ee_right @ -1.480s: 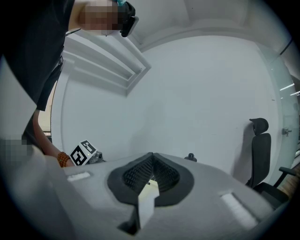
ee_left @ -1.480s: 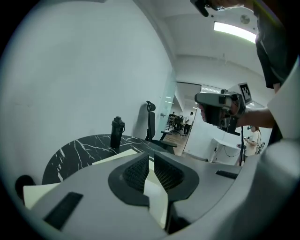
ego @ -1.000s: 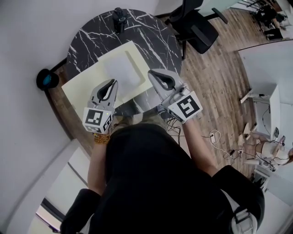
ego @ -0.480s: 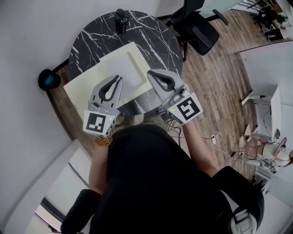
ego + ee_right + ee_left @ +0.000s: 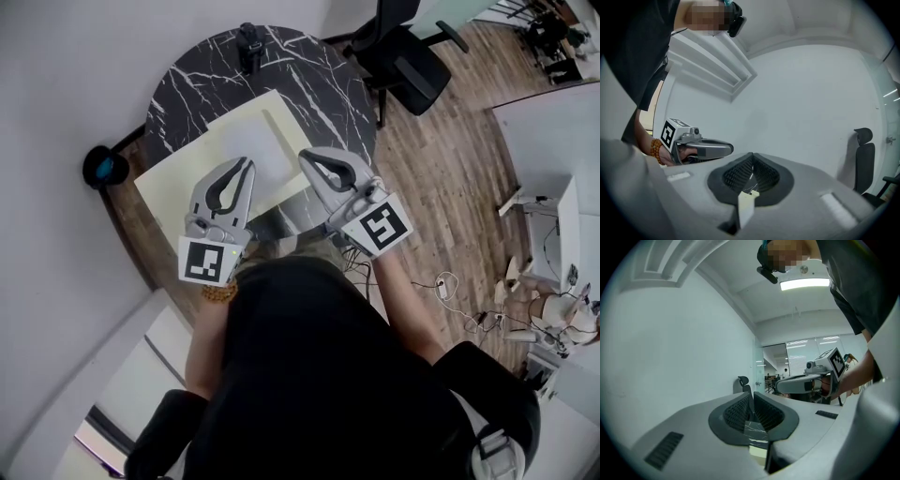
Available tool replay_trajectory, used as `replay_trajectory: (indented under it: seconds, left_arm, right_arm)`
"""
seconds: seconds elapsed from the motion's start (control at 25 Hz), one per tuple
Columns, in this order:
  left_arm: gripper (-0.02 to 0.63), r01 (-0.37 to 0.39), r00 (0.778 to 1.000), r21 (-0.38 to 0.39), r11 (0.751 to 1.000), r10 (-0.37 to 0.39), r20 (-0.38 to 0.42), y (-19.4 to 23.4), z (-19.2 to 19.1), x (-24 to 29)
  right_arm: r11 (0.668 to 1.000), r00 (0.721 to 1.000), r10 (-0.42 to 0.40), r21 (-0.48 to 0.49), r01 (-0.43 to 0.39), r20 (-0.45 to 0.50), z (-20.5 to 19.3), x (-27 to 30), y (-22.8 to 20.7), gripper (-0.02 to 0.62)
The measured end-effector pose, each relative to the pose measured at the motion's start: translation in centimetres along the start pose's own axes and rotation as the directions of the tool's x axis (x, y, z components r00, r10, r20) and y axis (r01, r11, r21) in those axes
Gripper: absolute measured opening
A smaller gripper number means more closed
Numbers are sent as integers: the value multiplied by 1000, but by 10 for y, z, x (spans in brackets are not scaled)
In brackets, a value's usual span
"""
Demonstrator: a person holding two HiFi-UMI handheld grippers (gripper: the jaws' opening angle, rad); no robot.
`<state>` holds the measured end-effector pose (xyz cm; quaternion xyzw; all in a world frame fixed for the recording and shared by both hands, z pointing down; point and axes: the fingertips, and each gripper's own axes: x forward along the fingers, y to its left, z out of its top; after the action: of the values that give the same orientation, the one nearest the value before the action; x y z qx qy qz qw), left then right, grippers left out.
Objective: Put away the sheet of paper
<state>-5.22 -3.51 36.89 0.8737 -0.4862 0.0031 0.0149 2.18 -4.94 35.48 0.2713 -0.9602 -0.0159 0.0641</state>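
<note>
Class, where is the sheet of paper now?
In the head view the sheet of paper lies on the pale yellow board on the marble table, ahead of the left gripper and right gripper.

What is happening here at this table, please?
A person at a round black marble table holds a two-jaw gripper in each hand. A white sheet of paper lies on a pale yellow folder there. The left gripper and right gripper hover over the folder's near edge, both shut and empty; the paper is untouched.

Marble table [image 5: 319, 84] (round, dark), office chair [image 5: 401, 54], wood floor [image 5: 450, 169]
</note>
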Motion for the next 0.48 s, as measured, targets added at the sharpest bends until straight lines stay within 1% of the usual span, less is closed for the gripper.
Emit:
replay_trajectory:
  seconds: [0.24, 0.48]
  left_arm:
    - [41, -35, 998, 74, 997, 31, 49, -1, 4, -11]
    - [41, -54, 998, 92, 994, 50, 39, 4, 1, -12]
  right_arm:
    - [1000, 1000, -2, 11, 2, -6, -6, 1, 3, -2]
    - [1000, 1000, 1, 15, -1, -7, -6, 3, 7, -2]
